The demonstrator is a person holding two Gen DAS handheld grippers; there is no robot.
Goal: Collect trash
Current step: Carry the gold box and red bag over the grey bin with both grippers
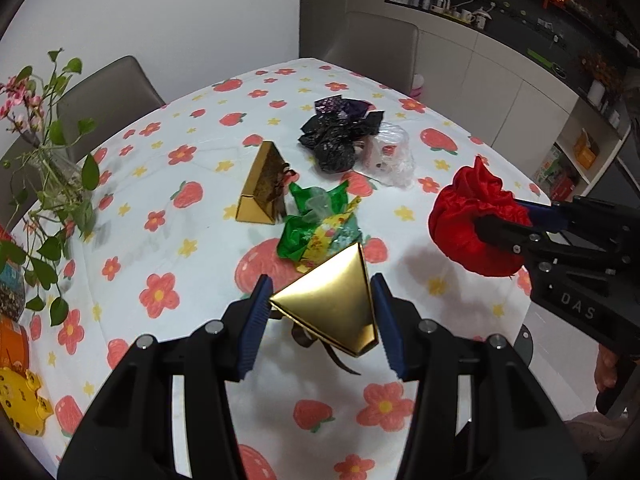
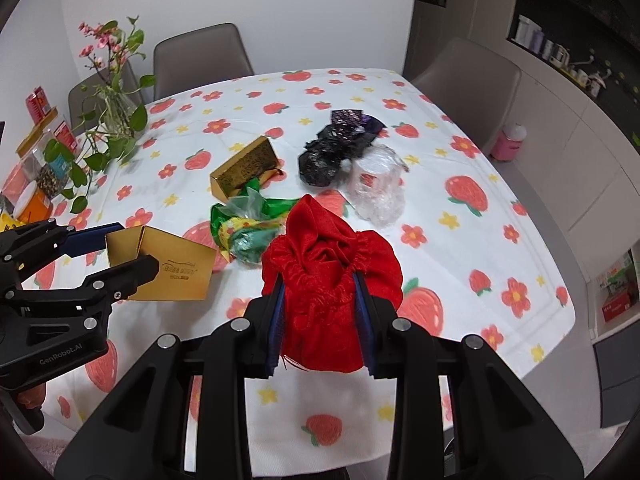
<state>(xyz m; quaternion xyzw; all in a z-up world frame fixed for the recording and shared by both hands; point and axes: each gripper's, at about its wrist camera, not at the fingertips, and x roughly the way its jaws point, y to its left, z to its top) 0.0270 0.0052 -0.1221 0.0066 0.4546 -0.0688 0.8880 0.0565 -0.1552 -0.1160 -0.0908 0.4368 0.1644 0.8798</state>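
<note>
My left gripper [image 1: 322,292] is shut on a gold triangular box [image 1: 334,306] and holds it above the table; from the right wrist view the same gold triangular box [image 2: 172,266] hangs at the left. My right gripper [image 2: 320,284] is shut on a red cloth pouch [image 2: 330,276], also lifted; the red cloth pouch [image 1: 476,220] shows at the right in the left wrist view. On the flowered tablecloth [image 1: 192,264] lie a second gold box [image 1: 264,186], a green and yellow wrapper [image 1: 320,222], a crumpled black bag [image 1: 336,136] and clear crumpled plastic [image 1: 390,154].
A vase of flowers and green leaves [image 2: 116,116] stands at the table's left side, with jars and tins [image 2: 44,176] beside it. Grey chairs [image 2: 200,60] stand round the table. A counter with cups [image 1: 452,4] runs along the far right wall.
</note>
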